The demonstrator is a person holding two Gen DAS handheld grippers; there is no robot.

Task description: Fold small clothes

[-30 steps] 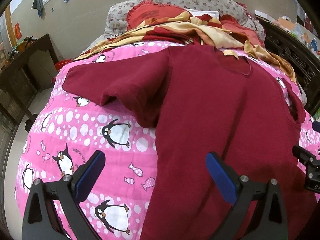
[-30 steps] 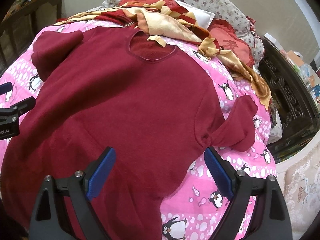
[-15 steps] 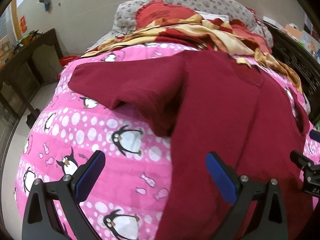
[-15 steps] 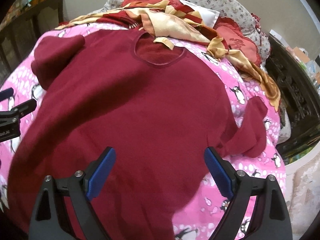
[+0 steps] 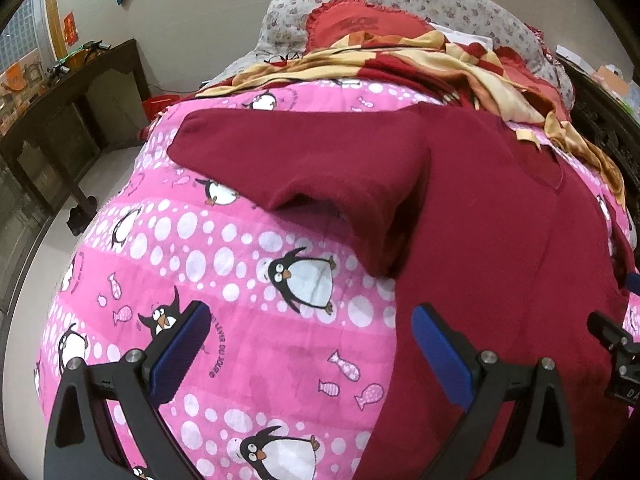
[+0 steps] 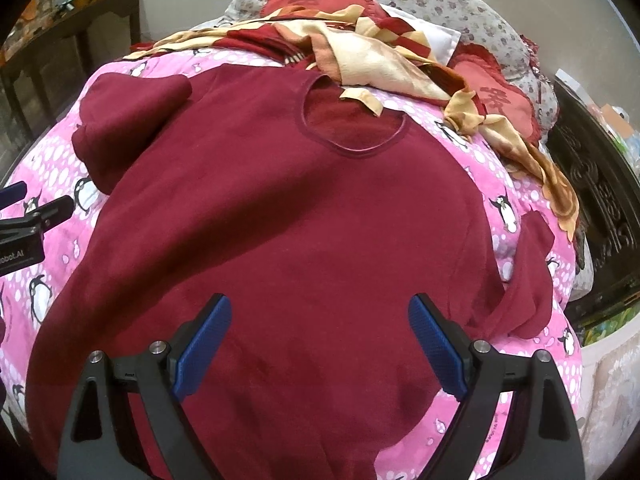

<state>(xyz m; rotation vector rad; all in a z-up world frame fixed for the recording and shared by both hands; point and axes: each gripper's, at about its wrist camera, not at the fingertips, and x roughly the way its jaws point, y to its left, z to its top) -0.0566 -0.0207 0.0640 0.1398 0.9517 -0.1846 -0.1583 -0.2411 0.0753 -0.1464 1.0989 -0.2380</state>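
A dark red long-sleeved top [image 6: 304, 216] lies spread face up on a pink penguin-print bedspread [image 5: 224, 264], neckline toward the pillows. Its left sleeve [image 5: 304, 172] lies bent across the spread in the left wrist view; its right sleeve [image 6: 528, 280] is folded down at the right side. My left gripper [image 5: 310, 344] is open and empty above the spread beside the top's left edge. My right gripper [image 6: 320, 336] is open and empty above the top's lower body. The left gripper's tip also shows in the right wrist view [image 6: 36, 212].
A red and cream blanket [image 6: 384, 52] and pillows [image 5: 400, 12] are heaped at the bed's head. A dark wooden table [image 5: 68, 112] stands left of the bed. Dark carved furniture [image 6: 600, 208] stands on the right.
Both grippers have moved forward and lower over the bed. The left one has shifted left, off the top's edge. Both stay open; the top has not moved.
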